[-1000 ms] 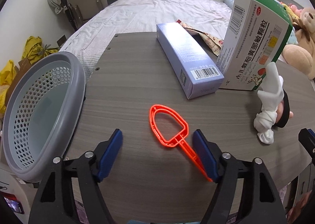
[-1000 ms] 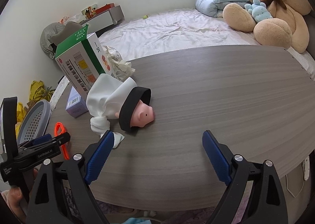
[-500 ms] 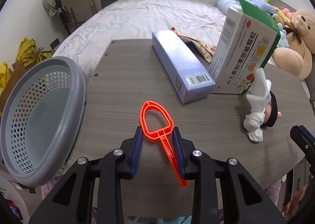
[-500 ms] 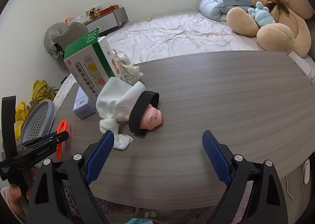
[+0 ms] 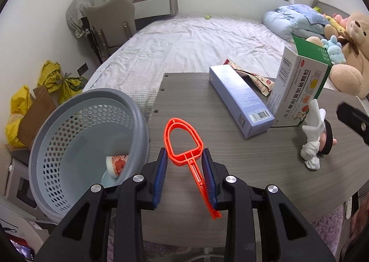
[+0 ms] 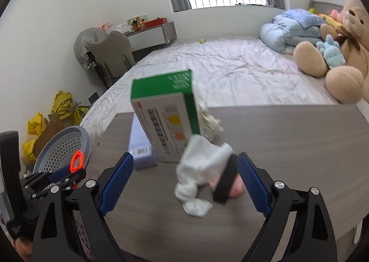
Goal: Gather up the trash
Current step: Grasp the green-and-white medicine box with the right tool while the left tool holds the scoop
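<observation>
**Trainee:** Trash item in hand is the orange plastic scoop frame (image 5: 183,144). Where does it stand, and how are the jaws?

**Instructor:** The left gripper (image 5: 184,176) has its jaws nearly fully closed, blue pads pressing on the neck of the scoop frame where loop meets handle. The frame hangs clear of the wooden table (image 5: 184,91), just right of the grey perforated basket (image 5: 138,123). The right gripper (image 6: 184,183) stands wide open and holds nothing; the white cloth doll with the black band (image 6: 203,174) lies on the table between its fingers, untouched.

**Trainee:** How should the step be done well?

**Instructor:** Carry the frame over the basket rim before releasing. The handle projects back past the pads, so keep it from catching the rim. Release only when the loop is above the open interior, where a paper cup (image 5: 116,165) already lies. The grip is on a thin neck; I judge that a quick swing could pivot the frame in the pads, so move steadily.

**Trainee:** What differs from a second ago?

**Instructor:** Then the left jaws stood wide apart with the frame flat on the table between them. Half a second ago they had closed on it. Now it is lifted, and the basket interior shows more fully. The right gripper has swung toward the doll and the green-and-white medicine box (image 6: 166,114); the blue carton (image 5: 239,102) has not moved.
</observation>
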The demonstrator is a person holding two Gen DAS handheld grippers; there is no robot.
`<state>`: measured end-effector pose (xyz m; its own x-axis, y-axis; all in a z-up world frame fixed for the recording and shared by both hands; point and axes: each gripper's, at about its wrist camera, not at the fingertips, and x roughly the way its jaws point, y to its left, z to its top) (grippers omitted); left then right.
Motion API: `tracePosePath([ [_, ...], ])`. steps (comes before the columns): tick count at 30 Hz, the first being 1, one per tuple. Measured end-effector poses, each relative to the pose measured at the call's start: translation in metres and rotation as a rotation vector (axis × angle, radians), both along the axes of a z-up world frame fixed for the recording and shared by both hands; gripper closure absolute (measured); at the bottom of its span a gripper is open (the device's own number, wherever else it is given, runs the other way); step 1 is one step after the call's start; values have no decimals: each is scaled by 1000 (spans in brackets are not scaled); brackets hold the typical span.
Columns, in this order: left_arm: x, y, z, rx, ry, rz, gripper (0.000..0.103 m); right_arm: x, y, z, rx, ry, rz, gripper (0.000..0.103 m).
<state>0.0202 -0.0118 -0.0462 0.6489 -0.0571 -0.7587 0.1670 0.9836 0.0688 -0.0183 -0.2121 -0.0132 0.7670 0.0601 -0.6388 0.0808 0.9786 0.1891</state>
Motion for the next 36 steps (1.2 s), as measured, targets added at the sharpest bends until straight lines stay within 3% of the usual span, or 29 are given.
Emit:
tracePosePath([
  [8,5,24,5,-14,-23,34,73,44,23,10,-57,-40,9,16],
  [20,11,42,2,-42,-15,57,73,86,30,-6,-89,17,-37,16],
  [31,11,45,3,-50,-17,61,73,96,23,-16,-79,55,-51,16],
  [33,11,46,3,-51,-19,59,73,94,24,-15,-82,43,-48,25],
  [36,10,45,3,-54,-20,56,73,93,24,-13,-86,40,-39,25],
])
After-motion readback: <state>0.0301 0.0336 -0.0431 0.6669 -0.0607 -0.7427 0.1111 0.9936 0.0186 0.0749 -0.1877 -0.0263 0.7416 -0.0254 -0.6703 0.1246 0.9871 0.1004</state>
